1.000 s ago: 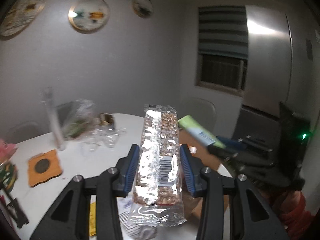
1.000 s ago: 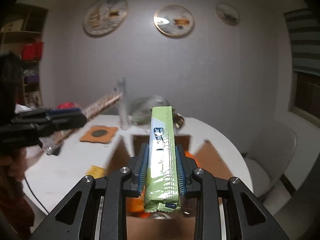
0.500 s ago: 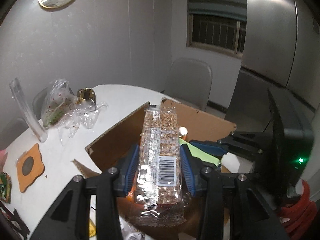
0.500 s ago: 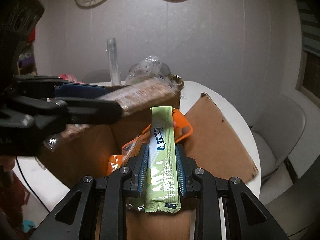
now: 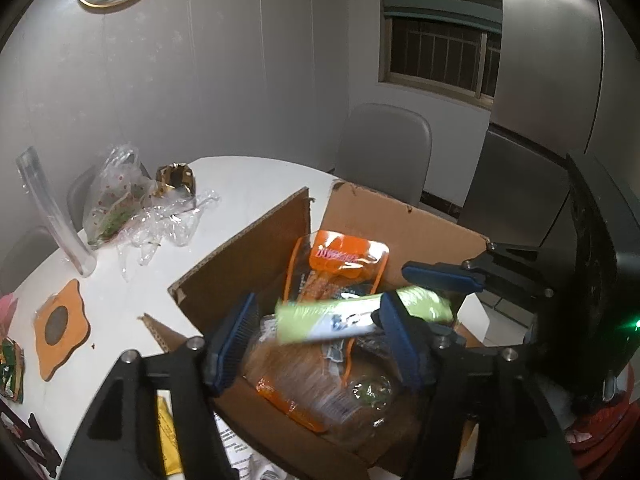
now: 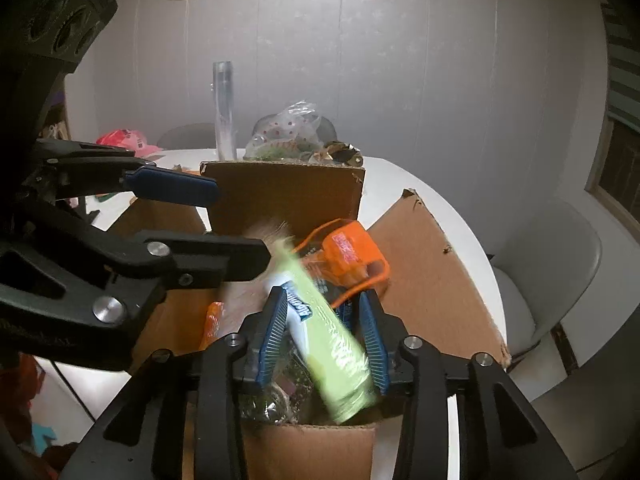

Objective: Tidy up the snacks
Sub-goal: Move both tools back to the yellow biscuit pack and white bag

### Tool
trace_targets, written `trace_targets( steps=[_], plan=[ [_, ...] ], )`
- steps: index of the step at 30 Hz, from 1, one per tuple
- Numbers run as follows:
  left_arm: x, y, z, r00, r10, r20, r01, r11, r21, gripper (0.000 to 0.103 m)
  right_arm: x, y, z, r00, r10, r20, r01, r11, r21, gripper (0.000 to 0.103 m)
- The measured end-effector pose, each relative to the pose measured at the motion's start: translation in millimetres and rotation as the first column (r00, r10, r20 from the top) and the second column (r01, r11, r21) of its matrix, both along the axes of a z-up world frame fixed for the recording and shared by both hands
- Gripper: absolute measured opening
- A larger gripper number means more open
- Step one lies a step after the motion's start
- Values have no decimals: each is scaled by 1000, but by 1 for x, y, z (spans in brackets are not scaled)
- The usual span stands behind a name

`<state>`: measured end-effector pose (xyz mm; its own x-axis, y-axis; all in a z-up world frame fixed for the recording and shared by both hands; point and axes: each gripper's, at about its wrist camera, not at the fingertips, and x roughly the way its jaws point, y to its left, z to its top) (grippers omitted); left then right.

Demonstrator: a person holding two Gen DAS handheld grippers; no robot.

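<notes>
An open cardboard box (image 5: 256, 248) (image 6: 432, 280) stands on the white round table (image 5: 248, 184). Both grippers hover over it with jaws apart. My left gripper (image 5: 316, 344) is open; the clear nut bar pack (image 5: 292, 364) lies blurred below it in the box. My right gripper (image 6: 324, 336) is open; the green snack bar (image 6: 332, 340) (image 5: 352, 316) is blurred and tilted between its fingers, falling free into the box. An orange snack pack (image 5: 340, 260) (image 6: 348, 252) lies inside. Each gripper shows in the other's view (image 5: 444, 280) (image 6: 224, 224).
On the table behind the box are a clear plastic tube (image 5: 52, 216), crumpled plastic bags (image 5: 124, 204) and an orange coaster (image 5: 60, 324). A yellow packet (image 5: 168, 436) lies near the front edge. Grey chairs (image 5: 384, 148) (image 6: 548, 272) stand by the table.
Both grippers have opened over the box. The nut bar pack dropped from my left gripper and the green bar slipped out of my right gripper, tilting as it falls.
</notes>
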<state>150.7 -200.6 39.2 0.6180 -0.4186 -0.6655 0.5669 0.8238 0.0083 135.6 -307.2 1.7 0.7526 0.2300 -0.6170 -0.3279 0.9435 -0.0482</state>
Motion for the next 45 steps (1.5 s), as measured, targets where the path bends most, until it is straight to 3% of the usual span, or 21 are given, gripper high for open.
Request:
trace_targets(
  steps=[2,10,15,19,24,28,32,34,38,45],
  plan=[
    [-4,3,4,1000,3,8,-3,1000,-12,69,-2,-2,2,1000,-1,2,1,1000,4,34],
    [-29,47,31,997,40,69,-35,996,-83,72,-26,-1,20,999,-12,46,13,1000,-21,34],
    [-45,102,41,985,127,118,-113,987,-116,78,-59,15,48,990,18,142,-21,1000,21,35],
    [-56,151,34,968,216,131,-201,972,-119,81,-84,43,63,975,84,205,-93,995,36,35],
    [-62,204,0,946,310,93,-300,948,-105,81,-108,92,64,961,171,218,-182,983,33,35],
    [-61,233,-34,933,360,31,-355,929,-103,84,-117,131,44,957,230,176,-243,969,55,42],
    [-58,244,-71,931,362,-43,-365,926,-101,85,-120,157,12,966,242,88,-249,966,71,43],
    [-56,246,-89,927,368,-72,-374,923,-93,85,-116,166,-8,976,213,51,-217,974,71,43],
    [-53,243,-116,915,388,-114,-398,914,-84,85,-102,171,-43,994,105,24,-107,993,53,56],
    [-30,239,-139,893,403,-202,-425,902,-79,85,-74,170,-91,999,-10,-34,10,1000,-10,67]
  ],
)
